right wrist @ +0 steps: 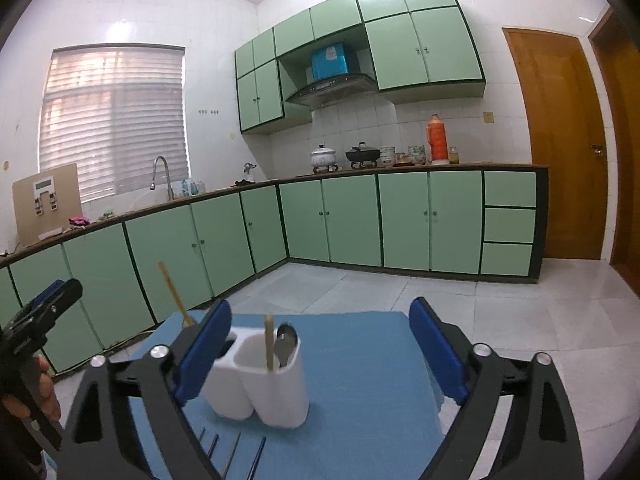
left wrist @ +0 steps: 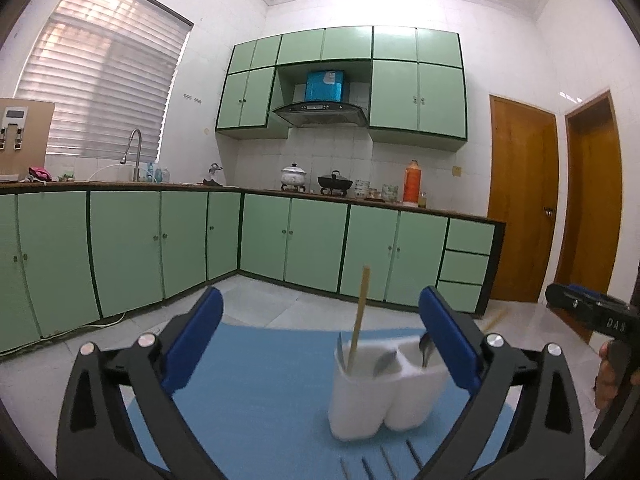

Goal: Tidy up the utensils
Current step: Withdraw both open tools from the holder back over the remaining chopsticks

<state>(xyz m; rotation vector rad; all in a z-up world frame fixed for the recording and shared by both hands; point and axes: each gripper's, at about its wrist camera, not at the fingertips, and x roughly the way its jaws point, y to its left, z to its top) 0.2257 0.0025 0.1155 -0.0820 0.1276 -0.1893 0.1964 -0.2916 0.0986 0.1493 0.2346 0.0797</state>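
White utensil holder on blue mat
Chopsticks and spoons stand inside; left claw and right claw both spread, empty.

Each gripper, the left gripper and the right gripper, has a black angular frame with triangular cut-outs and two round silver bolts on either arm. Its fingers carry long, deep-blue pads. The right gripper's black body bears pale lettering on its side, above a black handle.
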